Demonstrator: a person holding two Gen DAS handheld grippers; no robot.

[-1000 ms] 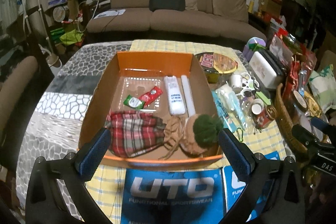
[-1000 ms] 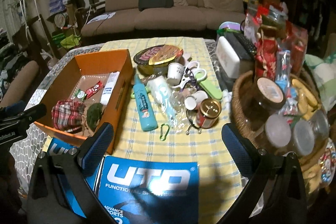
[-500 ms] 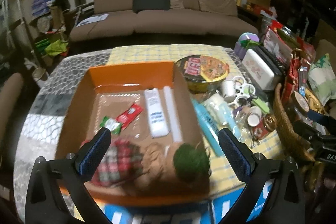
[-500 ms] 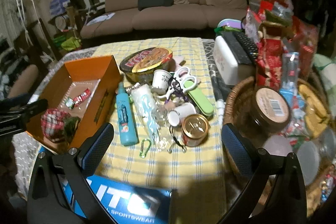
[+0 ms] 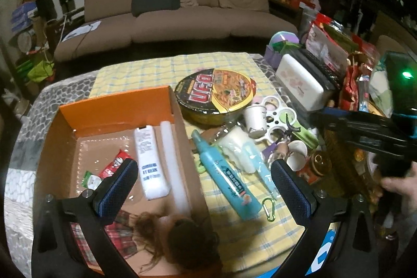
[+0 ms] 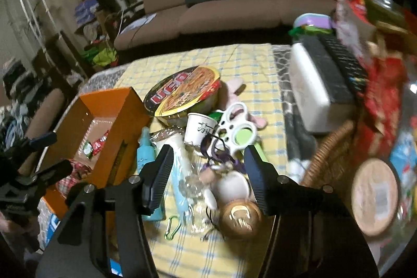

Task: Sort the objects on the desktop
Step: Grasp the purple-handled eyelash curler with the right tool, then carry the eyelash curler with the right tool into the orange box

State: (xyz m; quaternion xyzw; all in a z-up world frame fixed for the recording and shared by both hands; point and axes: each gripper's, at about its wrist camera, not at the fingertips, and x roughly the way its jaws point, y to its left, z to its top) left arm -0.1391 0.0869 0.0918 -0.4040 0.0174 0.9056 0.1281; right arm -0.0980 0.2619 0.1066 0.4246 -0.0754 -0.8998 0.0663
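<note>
An orange box (image 5: 117,106) holds a white tube (image 5: 149,163), a white stick, snack packets (image 5: 114,168), a plaid pouch and a pompom hat. Loose items lie to its right: a teal bottle (image 5: 225,179), a UFO noodle bowl (image 5: 215,93), a paper cup (image 5: 255,116), a white ring toy (image 6: 234,121) and a gold can (image 6: 239,219). My left gripper (image 5: 204,189) is open over the box's right wall and the teal bottle. My right gripper (image 6: 208,173) is open and empty, low over the keychain clutter by the can.
A wicker basket (image 6: 331,155) with jars stands at the right. A white case (image 6: 310,90) with a keyboard on it lies behind. Snack bags pile at the far right. A blue UTO sheet (image 6: 49,223) lies at the front. A sofa stands beyond the table.
Both grippers moved forward and to the right. The right gripper dropped closer to the clutter and its jaws stand narrower than before. The left view shifted from the box toward the loose items.
</note>
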